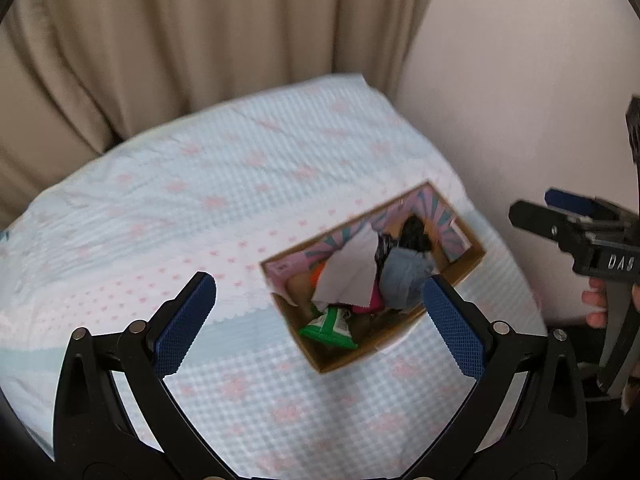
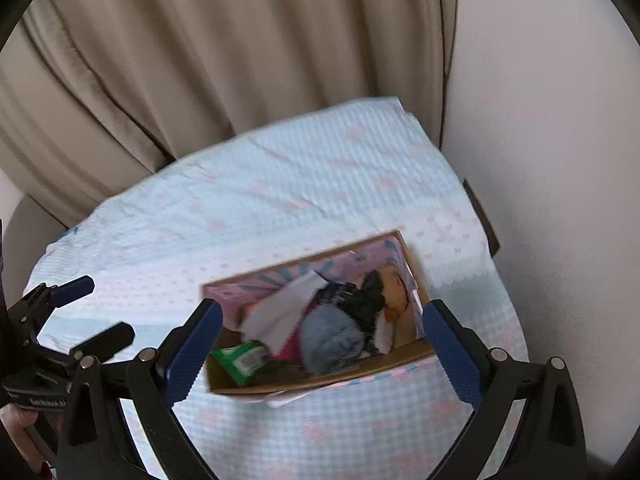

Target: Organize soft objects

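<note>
An open cardboard box with a pink patterned lining sits on the bed. It holds several soft things: a white cloth, a fuzzy grey-blue item, a green and white item, black fabric and an orange plush. My left gripper is open and empty above the bed, left of the box. My right gripper is open and empty above the box.
The bed has a light blue and white checked cover with pink bows. Beige curtains hang behind it. A pale wall runs along the right.
</note>
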{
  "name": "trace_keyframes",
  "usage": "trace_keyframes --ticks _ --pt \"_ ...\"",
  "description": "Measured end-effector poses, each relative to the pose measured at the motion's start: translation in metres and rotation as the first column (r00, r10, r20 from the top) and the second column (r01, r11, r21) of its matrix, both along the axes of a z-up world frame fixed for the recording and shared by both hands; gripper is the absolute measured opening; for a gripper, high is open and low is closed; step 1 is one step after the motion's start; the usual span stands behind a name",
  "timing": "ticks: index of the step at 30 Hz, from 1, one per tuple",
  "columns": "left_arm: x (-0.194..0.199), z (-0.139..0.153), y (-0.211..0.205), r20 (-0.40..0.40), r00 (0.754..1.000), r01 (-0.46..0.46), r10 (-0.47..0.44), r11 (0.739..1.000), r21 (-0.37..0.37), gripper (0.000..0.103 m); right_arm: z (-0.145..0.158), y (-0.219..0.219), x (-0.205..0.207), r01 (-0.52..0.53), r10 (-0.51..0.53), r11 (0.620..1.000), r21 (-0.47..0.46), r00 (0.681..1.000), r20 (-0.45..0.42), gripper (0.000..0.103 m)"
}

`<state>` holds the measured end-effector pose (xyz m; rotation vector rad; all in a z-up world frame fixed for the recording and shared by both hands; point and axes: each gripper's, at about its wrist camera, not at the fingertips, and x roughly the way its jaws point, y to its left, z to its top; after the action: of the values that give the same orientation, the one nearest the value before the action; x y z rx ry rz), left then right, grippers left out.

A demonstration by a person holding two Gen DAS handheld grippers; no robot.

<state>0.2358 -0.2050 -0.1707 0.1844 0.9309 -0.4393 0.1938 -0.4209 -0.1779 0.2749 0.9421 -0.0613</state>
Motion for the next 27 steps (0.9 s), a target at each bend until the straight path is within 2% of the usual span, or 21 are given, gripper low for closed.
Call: trace_keyframes --ticks 4,7,12,19,27 --pt "-0.035 0.053 0.041 0.075 0.995 -0.065 0.069 0.997 -0.045 0.103 0.052 0.035 -0.031 -0.023 0.026 0.999 -0.044 0.997 0.074 0.1" --pt "-0.066 0.09 0.073 0.141 0.982 -0.115 0.127 0.989 -0.093 0.103 0.088 0.061 -0.056 -0.037 0.046 0.997 -0.068 0.99 0.137 0.1" --pt "-0.122 0.134 0.126 0.263 0.936 -0.199 0.235 0.967 -0.157 0.103 0.135 0.104 -0.097 -0.041 0.07 0.991 -0.124 0.968 0.24 0.1" --pt "-0.175 0.148 0.175 0.351 0.876 -0.281 0.331 0.941 -0.188 0.103 0.166 0.152 -0.143 -0.046 0.114 0.979 -0.196 0.929 0.352 0.1" --pt "-0.212 0.142 0.191 0.425 0.823 -0.325 0.378 0.926 -0.194 0.103 0.161 0.178 -0.168 -0.052 0.142 0.974 -0.221 0.901 0.411 0.1"
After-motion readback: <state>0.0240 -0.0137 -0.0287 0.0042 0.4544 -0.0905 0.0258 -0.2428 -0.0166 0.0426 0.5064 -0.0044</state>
